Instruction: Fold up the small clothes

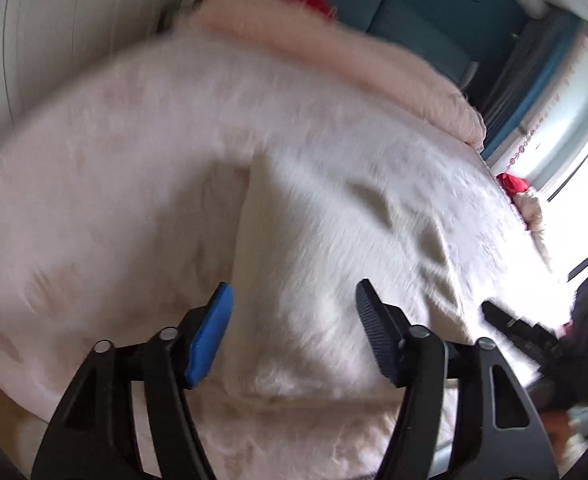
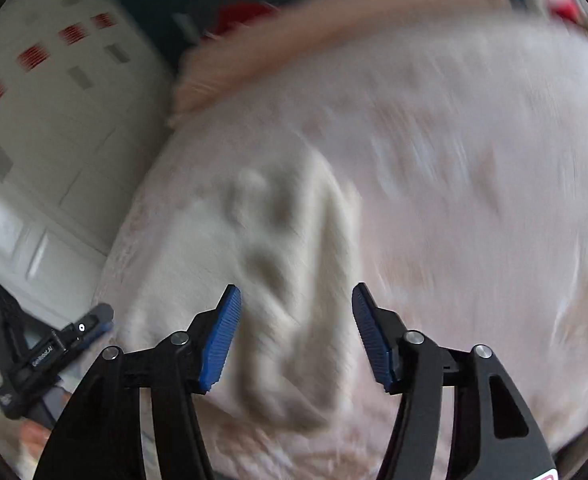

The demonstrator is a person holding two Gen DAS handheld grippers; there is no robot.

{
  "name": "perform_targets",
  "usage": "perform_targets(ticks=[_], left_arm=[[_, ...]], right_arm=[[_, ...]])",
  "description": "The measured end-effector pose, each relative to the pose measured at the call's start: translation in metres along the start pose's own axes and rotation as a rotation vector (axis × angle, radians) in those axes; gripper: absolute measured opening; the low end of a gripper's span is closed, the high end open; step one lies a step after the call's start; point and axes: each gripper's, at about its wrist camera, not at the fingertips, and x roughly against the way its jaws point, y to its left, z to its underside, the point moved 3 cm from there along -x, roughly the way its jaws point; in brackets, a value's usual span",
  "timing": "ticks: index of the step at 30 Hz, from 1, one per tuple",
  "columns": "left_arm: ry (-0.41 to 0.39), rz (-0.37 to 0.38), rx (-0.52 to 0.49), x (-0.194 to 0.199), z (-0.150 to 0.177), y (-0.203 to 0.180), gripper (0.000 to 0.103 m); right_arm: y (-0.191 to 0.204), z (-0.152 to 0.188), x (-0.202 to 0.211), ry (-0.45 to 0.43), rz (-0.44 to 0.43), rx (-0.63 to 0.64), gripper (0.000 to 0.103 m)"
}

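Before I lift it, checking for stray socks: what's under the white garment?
The white garment lies on the pink blanket. Anything beneath it is covered.

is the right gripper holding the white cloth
No, the right gripper is open above the white cloth, with nothing pinched between its blue pads.

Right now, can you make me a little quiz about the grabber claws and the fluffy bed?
1. True or false: the left gripper is open.
2. What lies under both grippers? A. a cream-white fuzzy garment B. a metal tray C. a blue bucket
3. Fill in: the garment rests on a pale pink furry ____.

Key: 1 true. 2 A. 3 blanket. The right gripper is open too, holding nothing.
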Motion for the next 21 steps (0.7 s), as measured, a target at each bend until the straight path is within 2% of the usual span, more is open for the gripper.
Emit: perform_targets(ticks=[1, 2, 3, 5, 6, 7, 8, 9, 10, 11, 12, 13, 15, 17, 18, 19, 20, 21], left_arm=[[-0.032, -0.032, -0.047, 0.005, -0.006, -0.011, 0.067], [-0.034, -0.044, -0.079, 0.003, -0.009, -0.019, 0.068], [-0.017, -0.049, -0.105, -0.003, -0.009, -0.023, 0.068], [0.078, -0.083, -0.109, -0.036, 0.001, -0.021, 0.068], [0.113, -0.094, -0.095, -0.044, 0.007, -0.014, 0.068], [0.166, -0.109, -0.055, -0.058, 0.014, -0.001, 0.069], [0.202, -0.051, 0.027, -0.064, 0.016, 0.013, 0.069], [0.195, 0.019, 0.137, -0.057, 0.016, 0.030, 0.069], [0.179, 0.059, 0.214, -0.048, 0.013, 0.043, 0.068], [0.163, 0.079, 0.265, -0.039, 0.012, 0.054, 0.069], [0.145, 0.091, 0.305, -0.030, 0.010, 0.066, 0.071], [0.131, 0.096, 0.320, -0.024, 0.009, 0.073, 0.076], [0.125, 0.090, 0.332, -0.019, 0.010, 0.078, 0.081], [0.156, 0.102, 0.332, -0.023, 0.020, 0.074, 0.087], [0.186, 0.101, 0.327, -0.031, 0.028, 0.067, 0.087], [0.208, 0.093, 0.323, -0.039, 0.025, 0.062, 0.087], [0.230, 0.094, 0.312, -0.049, 0.028, 0.057, 0.085], [0.238, 0.118, 0.309, -0.057, 0.031, 0.052, 0.068]], right_arm=[[0.012, -0.005, 0.000, -0.004, 0.011, 0.049, 0.031], [0.027, -0.007, -0.008, 0.017, 0.009, 0.101, 0.014], [0.032, -0.007, -0.016, 0.038, 0.009, 0.127, 0.002], [0.033, 0.005, -0.055, 0.141, 0.096, 0.192, 0.002], [0.023, 0.017, -0.082, 0.234, 0.122, 0.194, 0.000], [0.015, 0.017, -0.090, 0.249, 0.111, 0.172, 0.000], [0.010, 0.016, -0.079, 0.217, 0.077, 0.122, 0.000], [0.010, 0.010, -0.068, 0.207, 0.050, 0.085, 0.006], [0.008, 0.003, -0.055, 0.186, 0.029, 0.057, 0.011], [0.006, -0.002, -0.036, 0.144, 0.025, 0.045, 0.035], [0.007, -0.003, -0.034, 0.130, 0.027, 0.044, 0.066], [0.001, -0.003, -0.027, 0.112, 0.040, 0.033, 0.075], [-0.015, 0.003, -0.028, 0.131, 0.024, -0.028, 0.077], [-0.034, 0.017, -0.056, 0.241, 0.014, -0.136, 0.077], [-0.041, 0.020, -0.070, 0.268, -0.022, -0.185, 0.074], [-0.043, 0.023, -0.078, 0.279, -0.060, -0.219, 0.068], [-0.042, 0.024, -0.084, 0.273, -0.118, -0.252, 0.045], [-0.038, 0.019, -0.086, 0.271, -0.123, -0.256, 0.040]])
